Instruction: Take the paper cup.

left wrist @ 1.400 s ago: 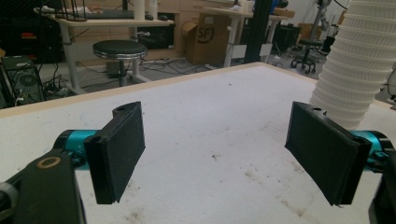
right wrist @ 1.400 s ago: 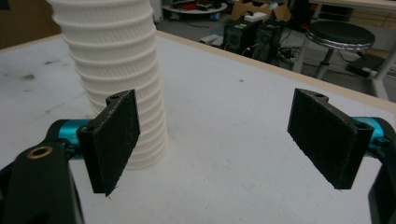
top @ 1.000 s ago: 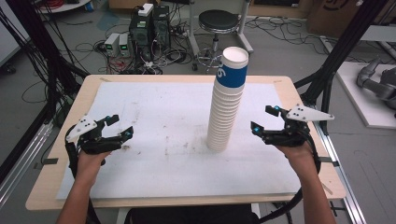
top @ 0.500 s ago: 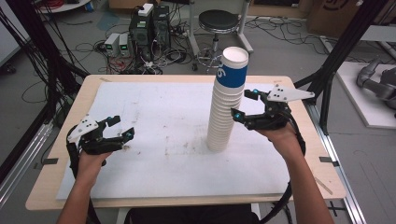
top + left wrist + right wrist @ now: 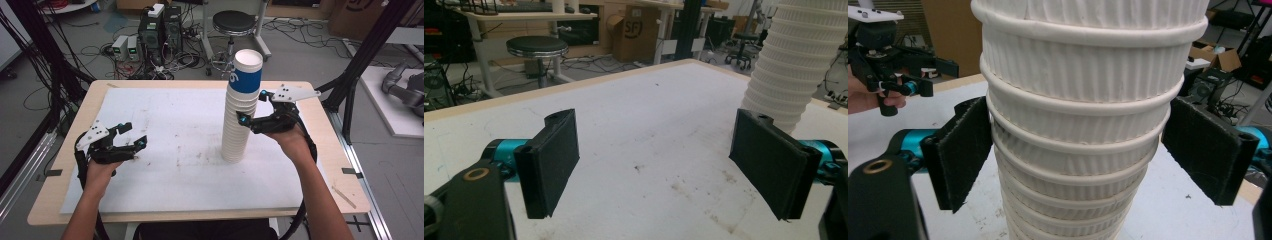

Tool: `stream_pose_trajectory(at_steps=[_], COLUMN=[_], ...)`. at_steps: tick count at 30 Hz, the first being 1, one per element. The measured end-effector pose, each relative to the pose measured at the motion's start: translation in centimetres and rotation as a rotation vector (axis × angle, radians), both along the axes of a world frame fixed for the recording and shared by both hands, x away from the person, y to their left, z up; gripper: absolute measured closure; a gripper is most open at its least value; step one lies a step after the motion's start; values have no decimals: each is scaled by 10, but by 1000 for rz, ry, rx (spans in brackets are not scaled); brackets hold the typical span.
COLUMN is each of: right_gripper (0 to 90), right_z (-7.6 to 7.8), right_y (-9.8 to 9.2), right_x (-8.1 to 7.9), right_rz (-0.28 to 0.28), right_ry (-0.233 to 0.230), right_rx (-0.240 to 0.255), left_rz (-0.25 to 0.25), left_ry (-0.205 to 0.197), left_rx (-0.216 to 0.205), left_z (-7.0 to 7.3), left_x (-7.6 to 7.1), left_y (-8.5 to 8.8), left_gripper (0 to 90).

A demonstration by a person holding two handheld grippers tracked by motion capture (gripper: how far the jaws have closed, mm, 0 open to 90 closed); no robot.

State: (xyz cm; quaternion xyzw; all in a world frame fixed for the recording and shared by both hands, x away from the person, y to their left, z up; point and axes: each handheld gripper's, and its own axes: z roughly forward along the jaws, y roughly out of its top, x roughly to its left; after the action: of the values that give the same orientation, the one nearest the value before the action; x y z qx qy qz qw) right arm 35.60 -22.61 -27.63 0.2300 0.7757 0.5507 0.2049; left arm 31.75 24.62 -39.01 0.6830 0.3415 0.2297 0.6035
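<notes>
Workshop floor behind the table: cables, computer towers, a round stool. Wooden table with a white sheet over most of it, scuffed and speckled.

Left side: left gripper held low over the sheet near the front-left edge, jaws spread wide, nothing between them. Left gripper view confirms bare sheet between the pads, the cup stack off at its far right.

Centre-right: tall stack of paper cups standing upright on the sheet. White, ribbed walls, rolled rims nested tight one over another; top cup carries a blue band with a white numeral. Slight lean, hard to be sure.

Right side: right gripper brought in around the stack's upper-middle, jaws open. Left pad looks touching or just off the cup wall; right pad stands clear of it. Not yet clamped.

Handling, my reading: stack is light, thin-walled, easily crushed by a hard squeeze, and top-heavy enough to topple if shoved sideways. Ribbing should give grip. Best hold is square across a rim, where the wall is stiffest, with gentle pressure.
</notes>
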Motion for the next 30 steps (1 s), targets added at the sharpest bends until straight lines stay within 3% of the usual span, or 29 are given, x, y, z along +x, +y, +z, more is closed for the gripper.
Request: stream_pose_trajectory(at_steps=[6,8,10,13,14,15,17,18,19,20,21,30], right_gripper=[141,143,144,144,144,144,145,145,145,145,145,145], right_z=[2,2,3,3,2,2,3,3,3,3,3,5], right_y=[1,1,1,0,0,0,-1,-1,-1,0,0,-1], right_x=[0,0,0,1,2,2,2,1,1,2,2,4], right_rz=[4,5,7,7,9,9,11,14,14,15,15,17], right_ry=[9,8,12,13,14,14,15,14,14,16,16,22], right_rx=[-9,-16,-13,-14,-13,-13,-15,-19,-19,-20,-20,-29], left_rz=[-32,-79,-92,-138,-174,-174,-210,-245,-245,-284,-284,-442], left_ry=[-22,-41,-44,-63,-69,-69,-76,-88,-88,-101,-101,-135], left_rx=[-24,-33,-35,-42,-48,-48,-46,-43,-43,-42,-42,-23], left_z=[19,37,42,64,77,77,91,105,105,120,120,170], left_x=[8,14,15,22,26,26,30,35,35,39,39,54], left_y=[-11,-21,-25,-40,-51,-51,-62,-76,-76,-91,-91,-170], left_gripper=[194,194,194,194,194,194,194,193,193,192,192,190])
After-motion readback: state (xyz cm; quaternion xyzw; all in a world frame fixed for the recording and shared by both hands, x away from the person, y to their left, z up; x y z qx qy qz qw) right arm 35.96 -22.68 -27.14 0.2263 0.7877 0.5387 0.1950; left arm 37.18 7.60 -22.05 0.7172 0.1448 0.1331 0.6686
